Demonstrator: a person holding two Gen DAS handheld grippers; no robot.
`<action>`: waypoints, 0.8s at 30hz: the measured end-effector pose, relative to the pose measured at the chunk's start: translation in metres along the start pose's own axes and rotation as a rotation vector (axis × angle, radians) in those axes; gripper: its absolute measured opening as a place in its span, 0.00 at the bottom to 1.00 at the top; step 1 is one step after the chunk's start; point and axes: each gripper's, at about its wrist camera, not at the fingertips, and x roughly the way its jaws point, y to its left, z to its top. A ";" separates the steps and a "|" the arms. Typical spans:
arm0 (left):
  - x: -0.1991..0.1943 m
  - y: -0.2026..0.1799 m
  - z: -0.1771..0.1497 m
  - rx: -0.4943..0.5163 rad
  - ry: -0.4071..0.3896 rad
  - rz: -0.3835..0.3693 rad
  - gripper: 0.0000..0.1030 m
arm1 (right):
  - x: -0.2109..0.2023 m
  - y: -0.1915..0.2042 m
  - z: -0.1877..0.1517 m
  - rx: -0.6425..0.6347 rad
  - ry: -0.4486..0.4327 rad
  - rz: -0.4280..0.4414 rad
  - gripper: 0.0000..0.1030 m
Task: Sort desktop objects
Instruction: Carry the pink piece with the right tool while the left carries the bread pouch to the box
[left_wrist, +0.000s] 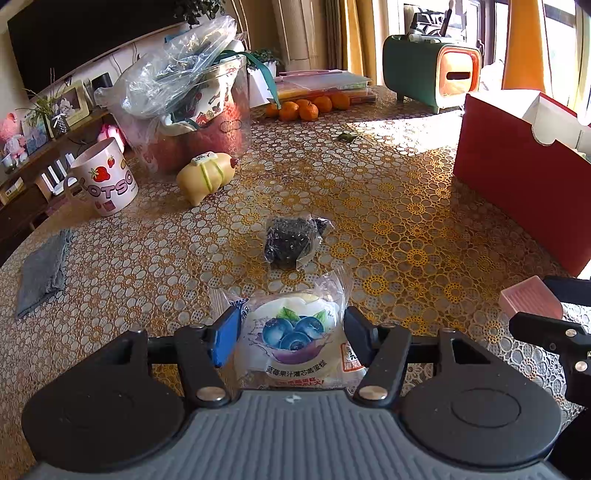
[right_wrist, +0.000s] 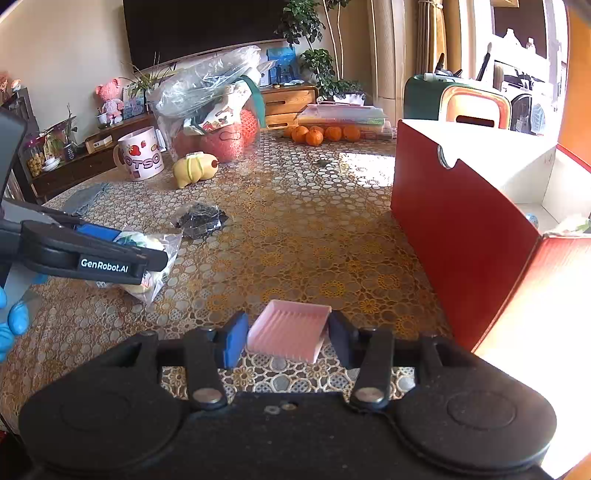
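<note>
While sun streaks the lace tablecloth (right_wrist: 303, 229), left gripper (left_wrist: 291, 338) clamps blueberry cake packet (left_wrist: 295, 332), right gripper (right_wrist: 286, 336) pink tray (right_wrist: 288, 330)

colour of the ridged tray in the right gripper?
Pink tray, clearest in the right wrist view.

Home living room: television (right_wrist: 207, 26), houseplants (right_wrist: 306, 33), tablecloth (right_wrist: 295, 229).

Cake packet (left_wrist: 295, 332): between left gripper (left_wrist: 291, 339) fingers.
Scourer bag (left_wrist: 291, 240): just behind packet.
Box (right_wrist: 461, 229): right.
Mug (left_wrist: 105, 177): far left.
</note>
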 end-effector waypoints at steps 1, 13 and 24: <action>-0.003 -0.002 -0.001 -0.009 0.002 -0.005 0.58 | -0.003 -0.002 0.000 -0.001 -0.003 0.001 0.46; -0.045 -0.041 -0.010 -0.047 -0.017 -0.079 0.58 | -0.048 -0.030 0.002 0.008 -0.057 0.006 0.46; -0.088 -0.076 0.004 -0.032 -0.073 -0.150 0.58 | -0.097 -0.057 0.015 -0.020 -0.127 0.014 0.46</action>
